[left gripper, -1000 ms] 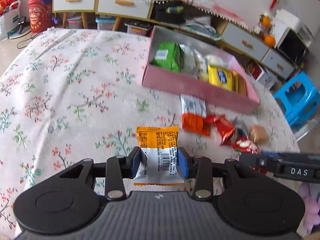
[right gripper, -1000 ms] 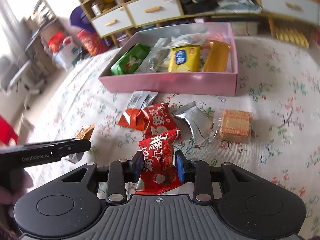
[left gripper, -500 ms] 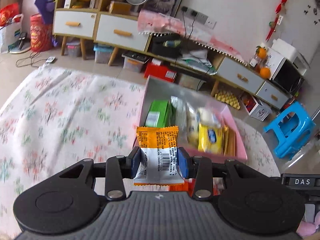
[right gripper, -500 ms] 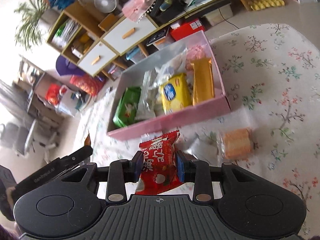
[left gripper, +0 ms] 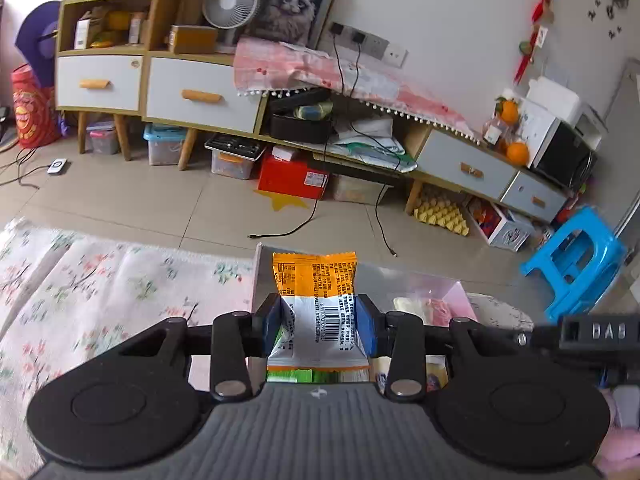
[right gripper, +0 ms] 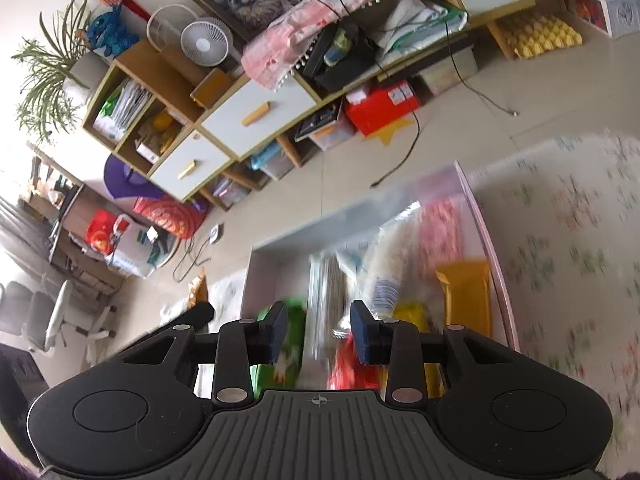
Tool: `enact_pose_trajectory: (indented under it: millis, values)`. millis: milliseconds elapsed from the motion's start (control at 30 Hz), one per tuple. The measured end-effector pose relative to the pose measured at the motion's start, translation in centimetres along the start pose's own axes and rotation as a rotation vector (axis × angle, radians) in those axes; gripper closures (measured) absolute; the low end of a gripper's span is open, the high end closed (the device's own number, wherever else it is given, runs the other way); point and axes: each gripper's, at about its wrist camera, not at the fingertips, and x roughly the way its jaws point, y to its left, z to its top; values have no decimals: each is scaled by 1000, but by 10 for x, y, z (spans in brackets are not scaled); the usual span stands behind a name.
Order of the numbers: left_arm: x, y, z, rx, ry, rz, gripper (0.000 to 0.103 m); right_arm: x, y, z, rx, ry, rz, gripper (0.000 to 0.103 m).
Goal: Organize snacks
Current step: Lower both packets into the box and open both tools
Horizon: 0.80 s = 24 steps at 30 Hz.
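My left gripper (left gripper: 319,330) is shut on an orange and white snack packet (left gripper: 316,300) and holds it over the near part of the pink box (left gripper: 460,294). My right gripper (right gripper: 319,334) is open over the same pink box (right gripper: 486,236). A red snack packet (right gripper: 348,368) lies blurred just below its fingertips, among a green packet (right gripper: 294,316), a yellow packet (right gripper: 412,314) and an orange bar (right gripper: 464,292) inside the box. The right gripper's body (left gripper: 592,334) shows at the right edge of the left wrist view.
The box sits on a floral tablecloth (left gripper: 100,280), which also shows in the right wrist view (right gripper: 568,248). Beyond the table edge are tiled floor, a low cabinet with drawers (left gripper: 200,96) and a blue stool (left gripper: 576,260). The right wrist view is motion-blurred.
Both grippers moved forward over the pink box. The right gripper opened and the red packet dropped out of it. The left gripper still holds the orange packet.
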Motion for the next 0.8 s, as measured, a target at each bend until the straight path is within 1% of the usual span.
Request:
enact_pose_trajectory:
  millis: [67,167,233,300,433,467,567,633,667,700,767,800]
  values:
    - [12,-4,0,29,17,7,66,12,-1,8,-1,-9,-17,71]
    - [24,-3,-2,59,37,20,66,27,-2,13,-21,9,-43,71]
    - [30,-3,-3,64,49,22,66,31,-2,12,-53,25,-31,68]
    - [35,0,-2,67,57,26,66,33,0,9,-87,31,-41,65]
    - [40,0,-2,66,58,28,66,36,-1,5,-102,40,-46,65]
    - [39,0,-3,69,53,27,64,36,-2,5,-99,43,-43,65]
    - [37,-3,-1,70,30,55,50,35,-3,4,-91,51,-40,65]
    - [33,-3,-2,60,33,56,49,31,-5,4,-79,53,-36,55]
    - [32,-2,-2,58,36,57,47,29,-6,3,-73,51,-34,52]
    - [30,-3,-3,59,36,61,42,26,-7,2,-69,51,-32,50]
    - [24,-3,-4,62,27,82,34,21,-8,0,-68,55,-35,50]
    - [22,-3,-4,64,25,90,33,19,-8,0,-68,58,-39,49]
